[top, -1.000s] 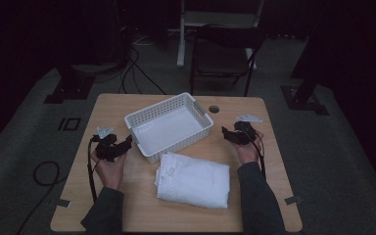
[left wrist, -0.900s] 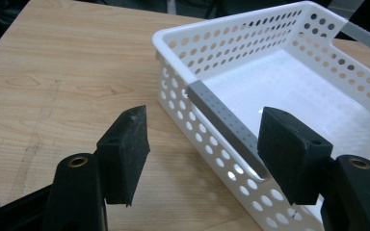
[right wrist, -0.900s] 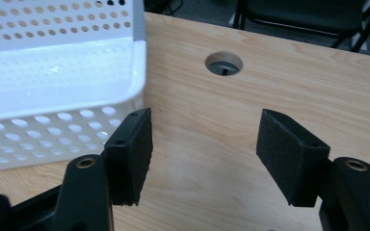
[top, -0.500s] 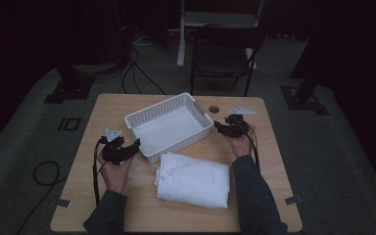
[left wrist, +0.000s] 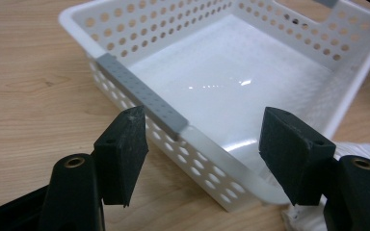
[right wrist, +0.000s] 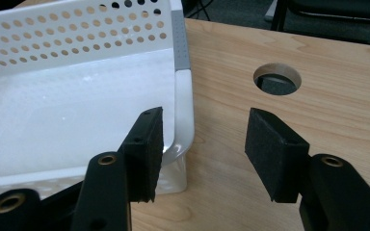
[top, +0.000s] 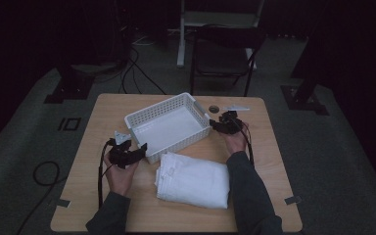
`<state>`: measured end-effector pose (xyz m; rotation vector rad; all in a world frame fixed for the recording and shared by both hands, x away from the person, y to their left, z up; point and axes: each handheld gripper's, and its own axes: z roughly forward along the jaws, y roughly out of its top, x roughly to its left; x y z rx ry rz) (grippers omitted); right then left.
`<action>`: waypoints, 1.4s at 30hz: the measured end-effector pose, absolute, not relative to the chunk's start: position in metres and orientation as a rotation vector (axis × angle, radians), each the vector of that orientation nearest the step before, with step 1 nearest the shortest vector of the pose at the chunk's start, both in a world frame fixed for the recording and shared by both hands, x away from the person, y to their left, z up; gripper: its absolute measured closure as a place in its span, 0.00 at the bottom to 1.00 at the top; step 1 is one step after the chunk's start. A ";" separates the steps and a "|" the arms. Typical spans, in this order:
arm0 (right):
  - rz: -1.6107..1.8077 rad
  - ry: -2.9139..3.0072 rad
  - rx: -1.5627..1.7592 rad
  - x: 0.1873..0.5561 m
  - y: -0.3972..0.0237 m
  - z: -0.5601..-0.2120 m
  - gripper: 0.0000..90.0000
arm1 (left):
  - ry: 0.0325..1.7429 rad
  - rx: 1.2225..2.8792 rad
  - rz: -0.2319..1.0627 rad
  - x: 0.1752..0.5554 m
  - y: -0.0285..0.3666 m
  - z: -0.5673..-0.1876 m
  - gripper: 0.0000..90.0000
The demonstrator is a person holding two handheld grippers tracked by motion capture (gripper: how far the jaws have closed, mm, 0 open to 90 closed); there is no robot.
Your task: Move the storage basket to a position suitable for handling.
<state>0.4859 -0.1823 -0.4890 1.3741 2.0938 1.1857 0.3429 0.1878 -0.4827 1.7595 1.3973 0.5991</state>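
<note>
A white perforated basket (top: 169, 128) sits empty mid-table (top: 103, 112), a folded white cloth (top: 193, 180) just in front of it. The left tool (top: 138, 150) is spread at the basket's near-left corner, the right tool (top: 214, 124) spread (one jaw inside the rim) at its right corner.

Glossy white perforated plastic basket (left wrist: 250, 91), matt wood-grain table (right wrist: 289, 53), soft white folded cloth (top: 193, 180).

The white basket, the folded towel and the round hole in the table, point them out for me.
white basket (top: 139, 117), high view, far-left rim.
folded towel (top: 193, 178), high view, middle of its top.
round hole (right wrist: 277, 78), right gripper view, its dark opening.
</note>
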 end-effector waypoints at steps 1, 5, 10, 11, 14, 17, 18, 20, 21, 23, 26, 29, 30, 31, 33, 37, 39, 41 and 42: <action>1.188 2.097 1.378 0.487 -0.182 -0.490 0.53 | 1.393 1.756 0.590 0.342 0.187 -0.482 0.37; 1.166 2.125 1.377 0.493 -0.177 -0.490 0.55 | 1.375 1.766 0.586 0.337 0.182 -0.483 0.37; 1.147 2.151 1.370 0.497 -0.172 -0.490 0.58 | 1.360 1.780 0.533 0.329 0.174 -0.485 0.43; 1.144 2.154 1.372 0.497 -0.172 -0.490 0.59 | 1.353 1.788 0.537 0.328 0.172 -0.485 0.44; 1.126 2.170 1.371 0.499 -0.170 -0.490 0.60 | 1.358 1.822 0.580 0.326 0.166 -0.488 0.46; 1.119 2.178 1.379 0.500 -0.168 -0.488 0.61 | 1.354 1.822 0.563 0.326 0.168 -0.488 0.49; 1.124 2.180 1.392 0.501 -0.167 -0.488 0.62 | 1.353 1.822 0.551 0.326 0.169 -0.487 0.52; 1.117 2.202 1.397 0.503 -0.165 -0.487 0.64 | 1.352 1.831 0.548 0.326 0.169 -0.487 0.54; 1.099 2.210 1.390 0.504 -0.163 -0.487 0.65 | 1.352 1.831 0.552 0.326 0.168 -0.488 0.54; 1.077 2.217 1.395 0.505 -0.161 -0.488 0.68 | 1.352 1.841 0.566 0.325 0.167 -0.488 0.54; 1.089 2.221 1.423 0.507 -0.163 -0.491 0.72 | 1.348 1.848 0.569 0.327 0.167 -0.488 0.54; 1.090 2.242 1.404 0.505 -0.163 -0.490 0.75 | 1.355 1.837 0.554 0.330 0.170 -0.490 0.55; 1.074 2.248 1.396 0.503 -0.164 -0.489 0.75 | 1.353 1.833 0.554 0.331 0.171 -0.490 0.55; 1.067 2.250 1.393 0.501 -0.165 -0.488 0.75 | 1.351 1.831 0.550 0.332 0.172 -0.491 0.56; 1.065 2.252 1.390 0.500 -0.166 -0.488 0.75 | 1.345 1.828 0.544 0.336 0.174 -0.492 0.56; 1.041 2.267 1.377 0.491 -0.177 -0.486 0.75 | 1.346 1.818 0.528 0.345 0.177 -0.493 0.60; 1.031 2.265 1.377 0.486 -0.180 -0.486 0.75 | 1.343 1.814 0.512 0.350 0.178 -0.495 0.60; 1.021 2.260 1.378 0.482 -0.183 -0.485 0.75 | 1.335 1.820 0.505 0.355 0.179 -0.495 0.60; 1.017 2.258 1.375 0.480 -0.184 -0.485 0.74 | 1.325 1.819 0.501 0.357 0.180 -0.496 0.60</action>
